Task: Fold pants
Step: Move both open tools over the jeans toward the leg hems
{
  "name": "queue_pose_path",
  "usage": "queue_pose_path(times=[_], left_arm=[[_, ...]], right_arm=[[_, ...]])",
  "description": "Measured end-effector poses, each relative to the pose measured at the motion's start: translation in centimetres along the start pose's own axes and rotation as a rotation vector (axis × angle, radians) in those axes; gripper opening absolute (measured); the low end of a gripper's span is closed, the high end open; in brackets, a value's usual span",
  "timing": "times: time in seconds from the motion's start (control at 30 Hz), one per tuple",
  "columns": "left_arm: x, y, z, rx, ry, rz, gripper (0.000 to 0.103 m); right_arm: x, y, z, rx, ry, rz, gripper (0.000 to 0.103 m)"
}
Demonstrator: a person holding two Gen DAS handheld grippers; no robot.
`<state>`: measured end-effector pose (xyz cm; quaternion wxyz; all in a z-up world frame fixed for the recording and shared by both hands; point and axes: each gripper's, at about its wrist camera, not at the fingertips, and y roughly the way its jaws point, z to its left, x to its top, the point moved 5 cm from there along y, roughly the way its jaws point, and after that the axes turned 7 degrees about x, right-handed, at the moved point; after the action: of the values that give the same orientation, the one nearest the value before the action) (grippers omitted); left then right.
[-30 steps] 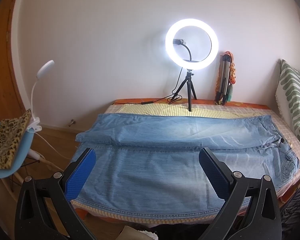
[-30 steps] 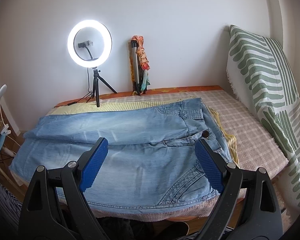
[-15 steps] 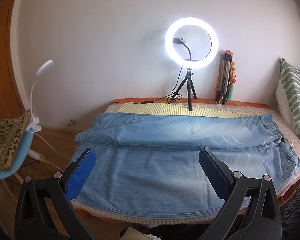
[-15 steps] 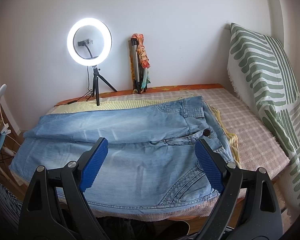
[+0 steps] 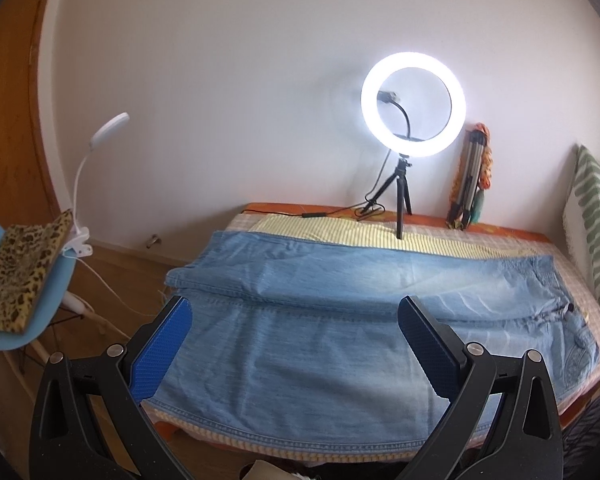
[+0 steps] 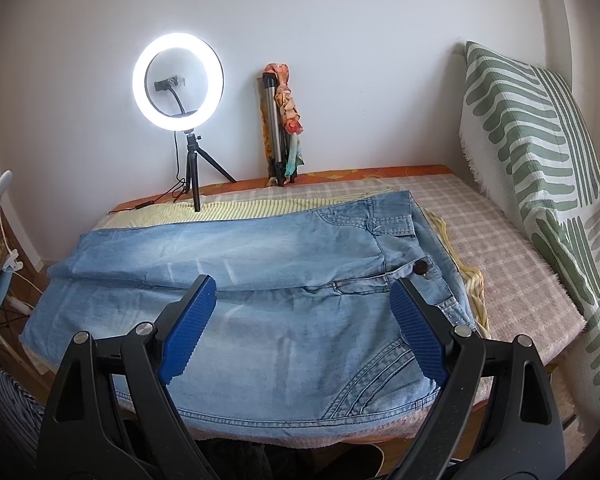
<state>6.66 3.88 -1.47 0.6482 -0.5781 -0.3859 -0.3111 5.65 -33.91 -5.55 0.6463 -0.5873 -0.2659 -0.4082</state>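
Note:
Light blue denim pants (image 5: 340, 320) lie spread flat across the bed, legs side by side, waistband to the right, hems to the left. They also show in the right wrist view (image 6: 259, 280), with a dark waist button (image 6: 421, 267). My left gripper (image 5: 295, 344) is open and empty, held above the near leg toward the hem end. My right gripper (image 6: 302, 328) is open and empty, held above the near leg toward the waist end.
A lit ring light on a small tripod (image 5: 413, 104) and a folded tripod (image 5: 468, 184) stand at the bed's far edge by the wall. A green striped pillow (image 6: 532, 168) leans at the right. A blue chair (image 5: 23, 312) with a clip lamp (image 5: 99, 152) stands at the left.
The left wrist view has turned slightly left, so the scene sits further right. The right gripper has edged a little closer to the pants. Both stay open.

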Motion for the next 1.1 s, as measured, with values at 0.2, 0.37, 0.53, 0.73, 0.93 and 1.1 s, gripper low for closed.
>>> queue_pose_path(times=[0.2,0.37,0.53,0.73,0.93,1.1], left_arm=[[3.0,0.1,2.6,0.043,0.009,-0.023,0.102],[7.0,-0.5,4.7,0.055,0.011,-0.076,0.102],[11.6,-1.8,5.0,0.092,0.065,-0.128,0.099],[13.9,-1.8,5.7,0.072,0.042,-0.133,0.097],[10.5,1.1,7.0,0.035,-0.025,-0.048,0.095],[8.1,4.9,7.7,0.027,-0.066,0.035,0.090]], right_arm=[[1.7,1.2,0.6,0.041,-0.003,0.000,0.091],[3.5,2.6,1.4,0.080,-0.027,-0.003,0.091],[4.5,4.4,2.8,0.132,-0.041,0.006,0.091],[5.2,5.8,5.0,0.191,-0.100,-0.003,0.091],[6.0,7.2,6.5,0.234,-0.140,-0.015,0.091],[7.8,8.8,7.6,0.255,-0.202,-0.019,0.091]])
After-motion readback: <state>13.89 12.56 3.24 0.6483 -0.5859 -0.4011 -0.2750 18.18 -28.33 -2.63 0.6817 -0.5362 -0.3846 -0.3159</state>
